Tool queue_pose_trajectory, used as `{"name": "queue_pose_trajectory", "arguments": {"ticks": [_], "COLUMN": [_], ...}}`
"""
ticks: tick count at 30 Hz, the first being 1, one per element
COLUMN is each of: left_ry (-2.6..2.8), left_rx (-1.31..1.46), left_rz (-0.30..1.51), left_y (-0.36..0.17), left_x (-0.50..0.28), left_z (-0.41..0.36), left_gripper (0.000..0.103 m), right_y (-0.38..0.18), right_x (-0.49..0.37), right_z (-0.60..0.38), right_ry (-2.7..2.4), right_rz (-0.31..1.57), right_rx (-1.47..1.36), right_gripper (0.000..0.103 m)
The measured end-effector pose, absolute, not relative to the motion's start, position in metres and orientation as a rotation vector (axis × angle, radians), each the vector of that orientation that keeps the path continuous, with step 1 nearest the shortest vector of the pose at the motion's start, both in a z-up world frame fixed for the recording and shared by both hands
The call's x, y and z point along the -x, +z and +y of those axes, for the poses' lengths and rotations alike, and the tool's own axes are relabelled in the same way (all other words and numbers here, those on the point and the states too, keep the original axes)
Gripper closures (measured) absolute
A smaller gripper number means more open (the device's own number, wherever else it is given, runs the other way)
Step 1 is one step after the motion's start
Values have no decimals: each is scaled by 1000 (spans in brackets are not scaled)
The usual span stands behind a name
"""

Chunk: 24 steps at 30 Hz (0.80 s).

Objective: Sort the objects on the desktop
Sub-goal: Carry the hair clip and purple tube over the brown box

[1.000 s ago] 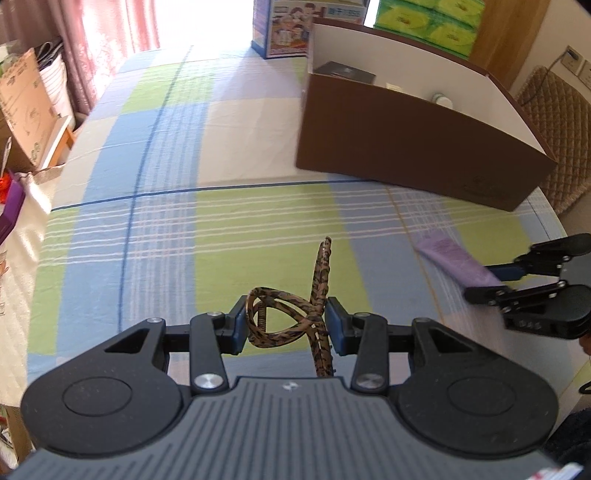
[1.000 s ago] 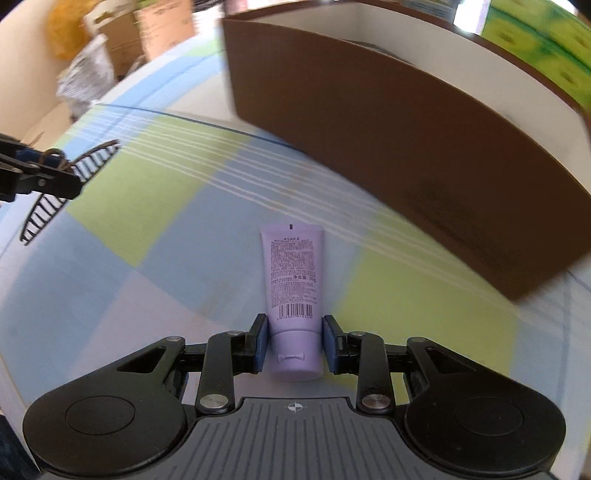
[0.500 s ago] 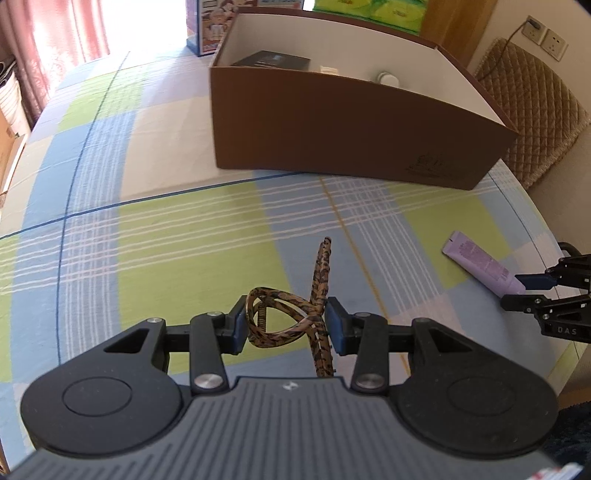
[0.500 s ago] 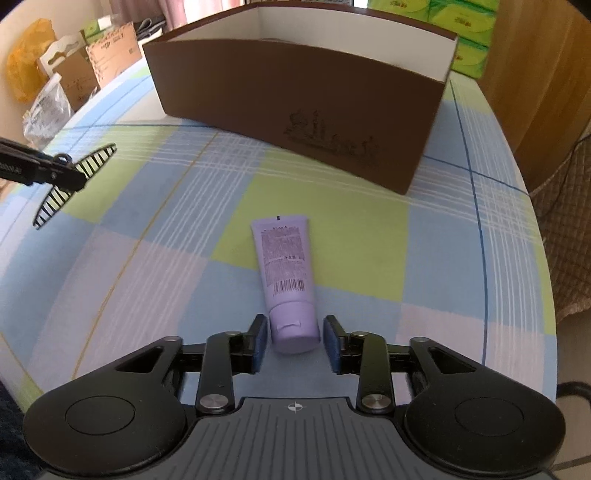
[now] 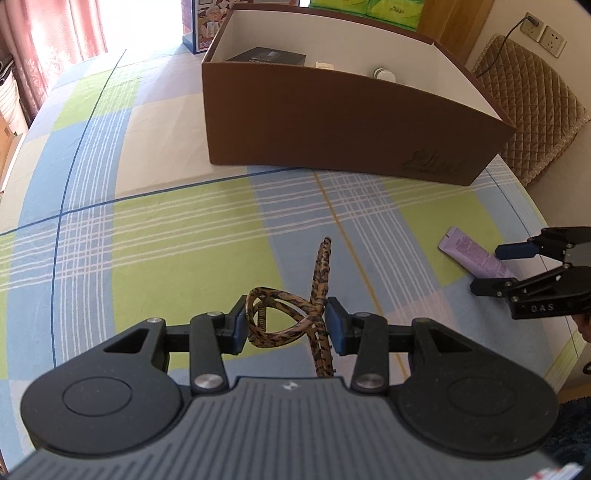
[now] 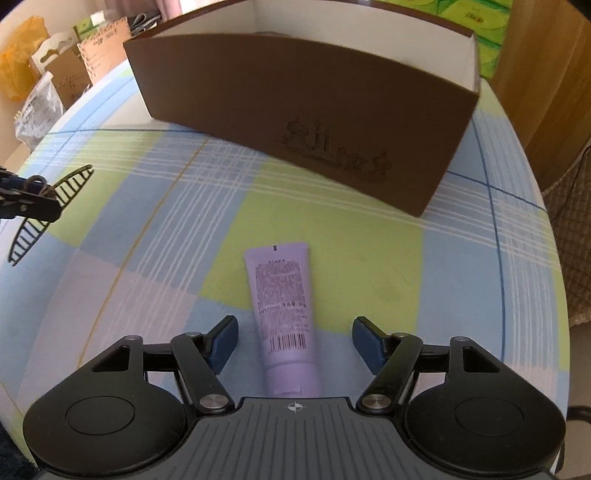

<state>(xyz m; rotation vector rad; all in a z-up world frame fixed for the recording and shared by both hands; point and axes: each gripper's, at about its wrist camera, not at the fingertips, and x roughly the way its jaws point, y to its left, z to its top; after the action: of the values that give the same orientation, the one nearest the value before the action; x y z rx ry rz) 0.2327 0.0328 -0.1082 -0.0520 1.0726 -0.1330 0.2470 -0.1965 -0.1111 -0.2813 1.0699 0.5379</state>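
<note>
My left gripper [image 5: 286,321] is shut on a tortoiseshell hair claw clip [image 5: 321,273], held above the checked tablecloth [image 5: 155,258]. In the right wrist view the clip's toothed halves [image 6: 70,184] stick out at the far left. A purple tube [image 6: 282,295] lies flat on the cloth, its cap end between the spread fingers of my open right gripper [image 6: 295,334]. The left wrist view shows that tube [image 5: 469,253] at the right, with the right gripper [image 5: 498,267] around its near end. A brown cardboard box [image 5: 332,136] with a white inside stands behind both.
The box [image 6: 295,103] holds a black flat item [image 5: 267,56] and a small white jar [image 5: 384,73]. A quilted chair [image 5: 528,103] stands past the table's right edge. Green packs [image 5: 369,7] sit behind the box. Cardboard boxes and bags [image 6: 70,70] crowd the left side.
My right gripper has opened from around the tube's cap end, and the tube stays lying on the cloth. The left gripper has swung toward the box, still holding the clip.
</note>
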Motion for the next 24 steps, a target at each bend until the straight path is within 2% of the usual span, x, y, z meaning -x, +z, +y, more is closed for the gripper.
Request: {"name": "queue_pose_trajectory", "arguments": {"ticks": [13, 15, 16, 17, 24], "left_ry": [-104, -104, -104, -104, -110], "left_rx": [73, 74, 73, 73, 75], "left_rz": [1078, 1079, 1080, 1080, 1075], "left_y": [-112, -112, -112, -112, -113], "left_x": [-226, -226, -226, -226, -227], "left_z": [41, 41, 40, 40, 38], "left_gripper": [66, 66, 66, 66, 66], "right_y": [-110, -110, -109, -107, -105], "right_x": [-251, -251, -250, -249, -242], "right_z": [-190, -189, -189, -188, -185], "right_ry": [567, 575, 580, 579, 576], "right_rz": [1060, 1054, 1049, 1047, 1073], "right_rx": [329, 334, 334, 336, 339], "right_gripper": [46, 53, 65, 70, 70]}}
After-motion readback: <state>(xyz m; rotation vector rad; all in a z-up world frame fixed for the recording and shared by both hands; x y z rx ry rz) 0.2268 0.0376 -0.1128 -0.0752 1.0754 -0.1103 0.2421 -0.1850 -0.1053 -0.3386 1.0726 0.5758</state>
